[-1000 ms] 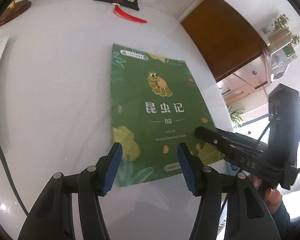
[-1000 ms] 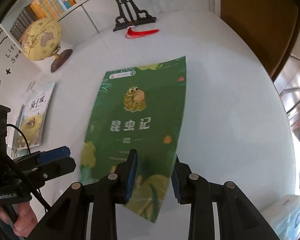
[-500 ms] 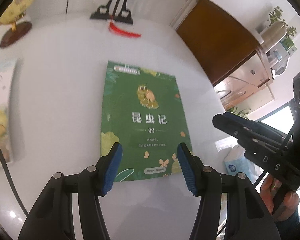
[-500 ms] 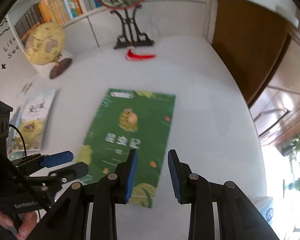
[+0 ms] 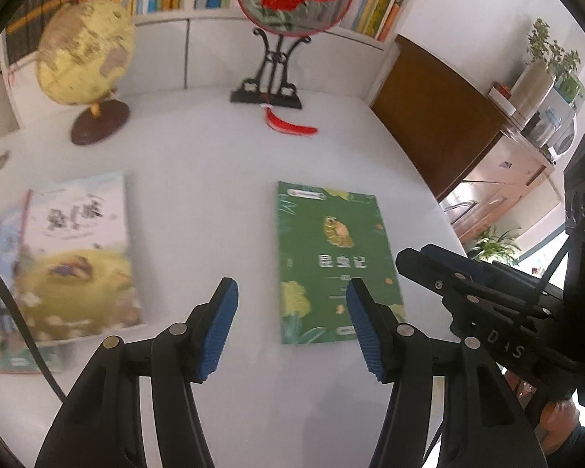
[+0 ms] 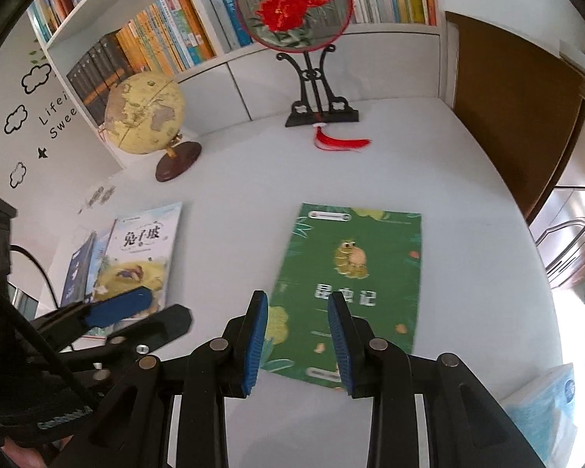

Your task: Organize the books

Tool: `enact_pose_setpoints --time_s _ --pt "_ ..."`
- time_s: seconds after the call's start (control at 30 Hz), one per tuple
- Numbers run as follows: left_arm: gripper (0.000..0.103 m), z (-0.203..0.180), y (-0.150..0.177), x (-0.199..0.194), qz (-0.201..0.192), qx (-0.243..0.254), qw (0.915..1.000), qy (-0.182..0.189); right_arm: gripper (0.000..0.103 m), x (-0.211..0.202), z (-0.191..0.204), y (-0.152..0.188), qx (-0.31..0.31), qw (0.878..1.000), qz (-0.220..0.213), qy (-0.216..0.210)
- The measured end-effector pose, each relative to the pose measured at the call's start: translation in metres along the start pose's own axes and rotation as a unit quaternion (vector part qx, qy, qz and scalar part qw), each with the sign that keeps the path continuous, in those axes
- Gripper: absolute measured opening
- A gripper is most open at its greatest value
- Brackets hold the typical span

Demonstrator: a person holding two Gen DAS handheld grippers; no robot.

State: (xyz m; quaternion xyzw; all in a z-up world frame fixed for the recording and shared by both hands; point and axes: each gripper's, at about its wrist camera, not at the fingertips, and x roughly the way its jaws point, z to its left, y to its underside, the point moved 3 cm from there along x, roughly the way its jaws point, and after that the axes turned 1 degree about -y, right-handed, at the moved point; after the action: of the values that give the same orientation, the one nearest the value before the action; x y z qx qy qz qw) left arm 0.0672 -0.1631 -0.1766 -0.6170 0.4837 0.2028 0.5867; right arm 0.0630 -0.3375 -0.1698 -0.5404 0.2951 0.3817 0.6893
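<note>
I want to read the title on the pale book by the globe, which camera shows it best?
The right wrist view: the pale book is sharp there and its title characters are legible. The left wrist view shows it larger but motion-blurred, title smeared.

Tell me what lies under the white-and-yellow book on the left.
Under the white-and-yellow book, edges of a blue book and another beneath poke out at its left side. Their covers are mostly hidden.

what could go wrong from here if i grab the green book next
The green book lies flat on the white table, so either open tool may struggle to get a finger under its edge and could just push it along. The left tool and right tool sit close together and might collide. A wide swing could also knock the globe or the fan stand.
</note>
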Motion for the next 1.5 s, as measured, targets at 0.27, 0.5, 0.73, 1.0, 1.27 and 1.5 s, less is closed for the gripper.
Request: enact_pose_setpoints --time_s 0.27,0.5,0.73,1.0,1.27,1.5 --pt "0.058 0.048 -0.008 -0.048 -0.028 0.038 0.9985 -0.028 0.030 0.002 0.046 -0.002 0.010 1.000 -0.008 0.006" --pt "0.063 0.075 -0.024 -0.085 -0.061 0.087 0.9936 -0.037 0.031 -0.003 0.090 -0.009 0.013 0.999 -0.029 0.014" --pt "0.063 0.107 -0.007 -0.075 -0.035 0.058 0.9976 -0.014 0.031 0.008 0.123 -0.004 0.013 0.999 -0.028 0.023" --pt "0.063 0.143 0.012 -0.054 -0.024 0.027 0.9990 -0.027 0.037 0.028 0.144 0.009 0.023 0.999 -0.017 0.040" --pt "0.063 0.203 0.027 -0.042 -0.029 -0.025 0.9987 -0.034 0.042 0.061 0.166 0.017 0.020 1.000 0.001 0.022" --pt "0.063 0.262 0.021 -0.019 -0.023 -0.068 0.9968 -0.036 0.051 0.113 0.187 0.011 -0.001 0.999 0.032 -0.020"
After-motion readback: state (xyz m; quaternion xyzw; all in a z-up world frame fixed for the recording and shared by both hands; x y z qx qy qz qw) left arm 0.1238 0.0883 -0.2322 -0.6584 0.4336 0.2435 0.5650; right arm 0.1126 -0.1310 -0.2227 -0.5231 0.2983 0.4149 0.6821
